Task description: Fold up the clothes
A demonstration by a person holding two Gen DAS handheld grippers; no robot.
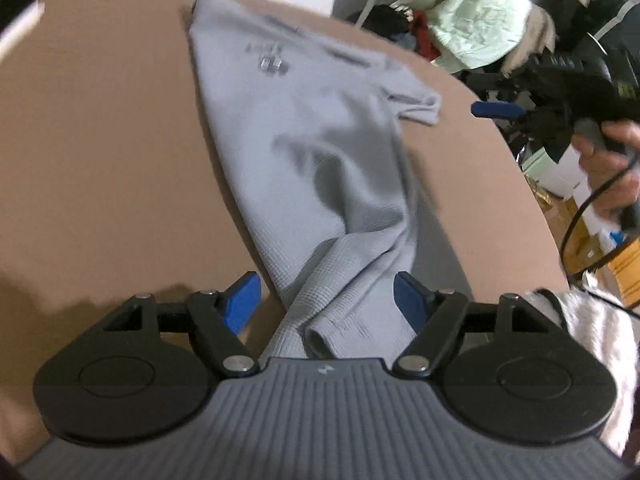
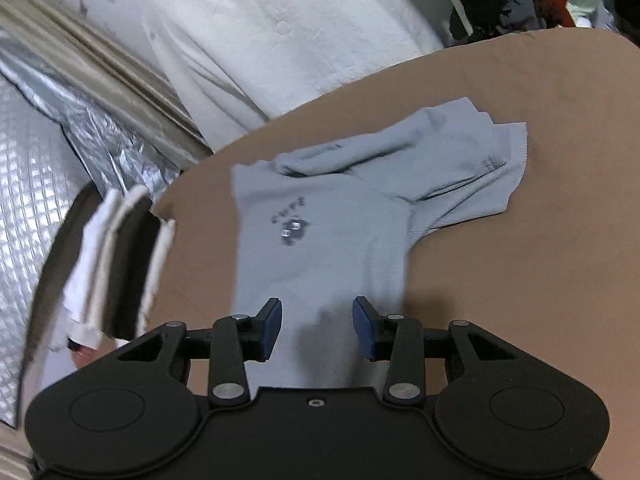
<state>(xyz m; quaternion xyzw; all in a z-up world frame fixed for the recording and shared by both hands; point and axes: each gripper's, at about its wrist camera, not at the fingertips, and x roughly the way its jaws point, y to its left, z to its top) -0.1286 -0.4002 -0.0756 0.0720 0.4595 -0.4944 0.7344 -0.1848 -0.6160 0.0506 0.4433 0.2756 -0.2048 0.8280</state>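
Both tongs, left tongs (image 1: pixel 325 300) and right tongs (image 2: pixel 316 330), gape empty over grey garment (image 1: pixel 312 152); brown table (image 1: pixel 100 140) bare around.

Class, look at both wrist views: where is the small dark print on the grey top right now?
The print sits on the grey top spread on the brown table, ahead of the open right claw; it shows at upper centre in the left view.

table: grey knit shirt (image 1: pixel 316 168) lies on brown table (image 1: pixel 100 152)
beyond far edge: heaped clothes pile (image 1: pixel 472 20)
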